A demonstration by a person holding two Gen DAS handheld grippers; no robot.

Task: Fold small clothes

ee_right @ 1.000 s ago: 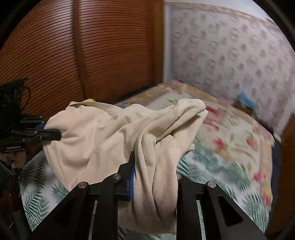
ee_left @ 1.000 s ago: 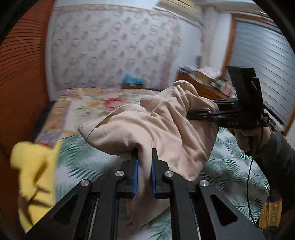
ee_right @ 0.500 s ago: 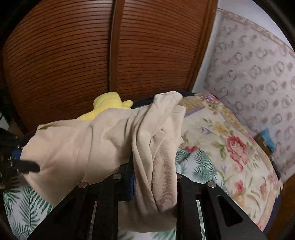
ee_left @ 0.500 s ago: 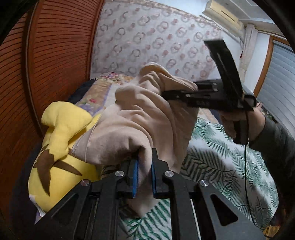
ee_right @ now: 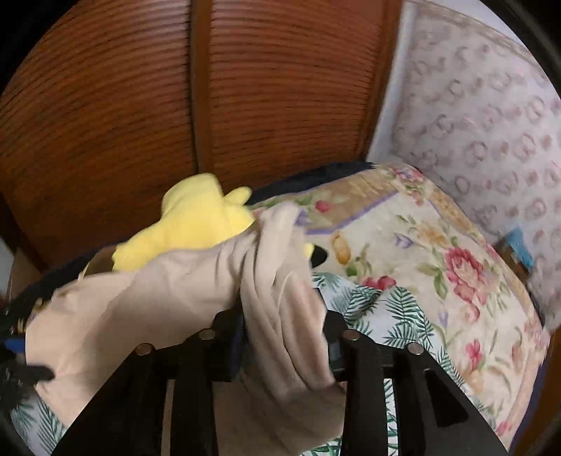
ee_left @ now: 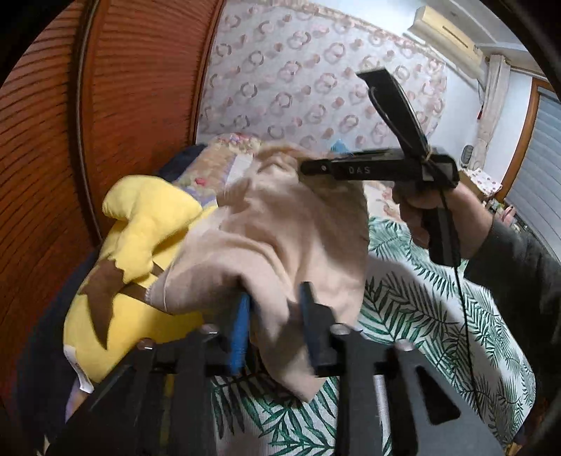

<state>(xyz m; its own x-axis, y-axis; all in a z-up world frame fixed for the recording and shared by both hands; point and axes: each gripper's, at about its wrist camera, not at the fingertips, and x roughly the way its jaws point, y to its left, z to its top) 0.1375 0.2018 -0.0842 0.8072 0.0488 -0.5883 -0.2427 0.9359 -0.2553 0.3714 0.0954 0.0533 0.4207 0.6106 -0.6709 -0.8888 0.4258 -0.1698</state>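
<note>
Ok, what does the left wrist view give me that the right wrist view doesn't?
Only the left wrist view: the hand holding the right gripper seen from outside, its tips in the cloth, plus the air conditioner high on the wall.

Only the right wrist view: the left gripper at the frame edge, and most of the floral quilt.

Both: the beige garment slung between the grippers, the yellow plush, the leaf-print sheet and the wooden doors.
</note>
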